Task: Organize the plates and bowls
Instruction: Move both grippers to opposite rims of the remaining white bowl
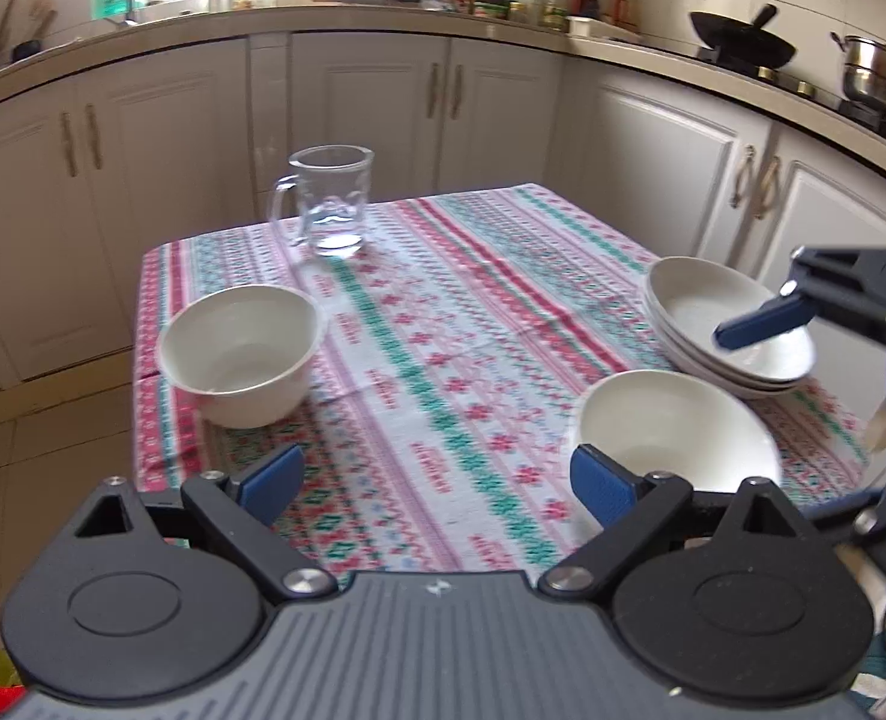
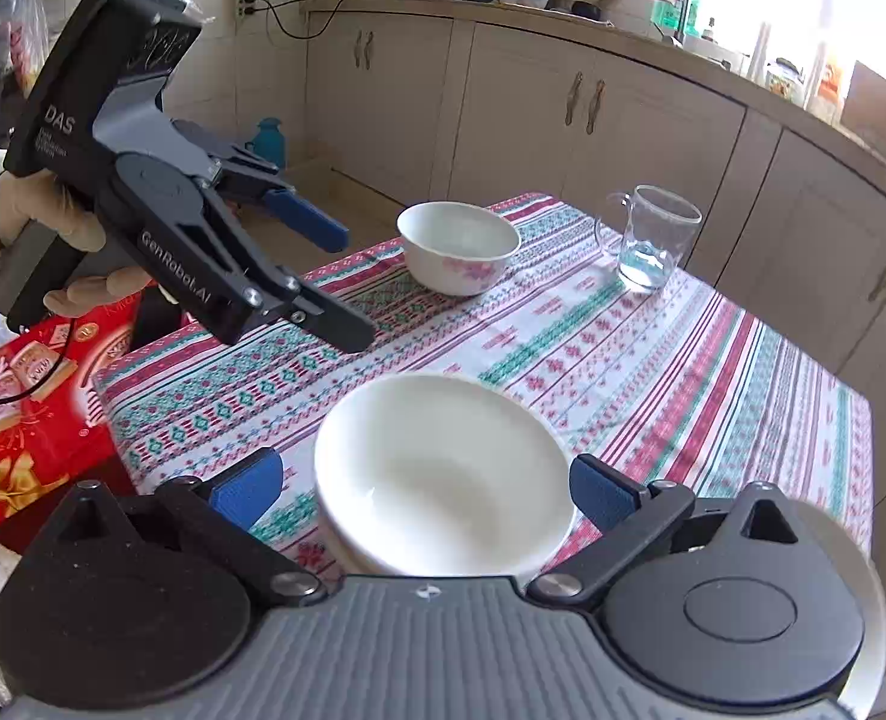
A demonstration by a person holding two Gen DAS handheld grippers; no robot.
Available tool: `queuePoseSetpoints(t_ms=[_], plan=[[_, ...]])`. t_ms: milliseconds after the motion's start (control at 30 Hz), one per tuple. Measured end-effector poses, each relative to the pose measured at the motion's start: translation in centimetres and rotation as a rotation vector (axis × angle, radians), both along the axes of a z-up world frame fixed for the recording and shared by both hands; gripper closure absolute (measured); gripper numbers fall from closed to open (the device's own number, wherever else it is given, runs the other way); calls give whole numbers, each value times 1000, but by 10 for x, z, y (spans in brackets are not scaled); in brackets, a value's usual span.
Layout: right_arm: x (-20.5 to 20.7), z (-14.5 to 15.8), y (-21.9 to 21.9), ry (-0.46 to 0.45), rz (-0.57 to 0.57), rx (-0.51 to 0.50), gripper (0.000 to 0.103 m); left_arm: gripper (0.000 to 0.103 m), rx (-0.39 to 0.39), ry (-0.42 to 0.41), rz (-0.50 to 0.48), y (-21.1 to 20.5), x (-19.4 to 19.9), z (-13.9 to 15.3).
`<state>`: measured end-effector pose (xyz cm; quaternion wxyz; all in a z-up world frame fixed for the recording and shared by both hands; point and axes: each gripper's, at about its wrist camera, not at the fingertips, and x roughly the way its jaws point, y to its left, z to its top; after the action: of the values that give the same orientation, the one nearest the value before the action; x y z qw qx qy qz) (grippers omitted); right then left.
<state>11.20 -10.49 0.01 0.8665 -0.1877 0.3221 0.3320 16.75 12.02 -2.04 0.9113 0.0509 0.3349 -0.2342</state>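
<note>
Partly done, with plates (image 1: 737, 330) sitting stacked at the right edge, one bowl (image 1: 677, 438) waiting just beside them, another bowl (image 1: 242, 354) waiting well apart, left gripper (image 1: 437, 480) and right gripper (image 2: 425, 486) both gaping empty.

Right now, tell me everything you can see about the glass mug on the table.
The glass mug is clear, seemingly glass, straight-sided with a thick base and a looped handle on its side. It stands upright near the far edge of the patterned tablecloth, its open mouth up. It looks empty, though a trace of water at the bottom can't be ruled out. Nothing touches it but the cloth; the deep white bowl sits apart from it.
</note>
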Motion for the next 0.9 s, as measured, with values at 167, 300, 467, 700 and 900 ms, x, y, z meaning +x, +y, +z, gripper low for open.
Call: queuePoseSetpoints(t_ms=[167, 300, 467, 700, 900], plan=[[28, 12, 13, -13, 15, -26, 0, 8, 27, -22, 73, 18, 16, -15], [59, 18, 20, 5, 15, -24, 0, 8, 83, -66, 109, 25, 31, -28], [99, 23, 34, 30, 37, -36, 0, 8, 131, -136, 107, 25, 48, -37], [156, 23, 68, 80, 77, -49, 3, 8, 109, -143, 123, 30, 81, -51], [197, 10, 100, 141, 110, -77, 14, 8, 87, -132, 125, 32, 97, -59]])
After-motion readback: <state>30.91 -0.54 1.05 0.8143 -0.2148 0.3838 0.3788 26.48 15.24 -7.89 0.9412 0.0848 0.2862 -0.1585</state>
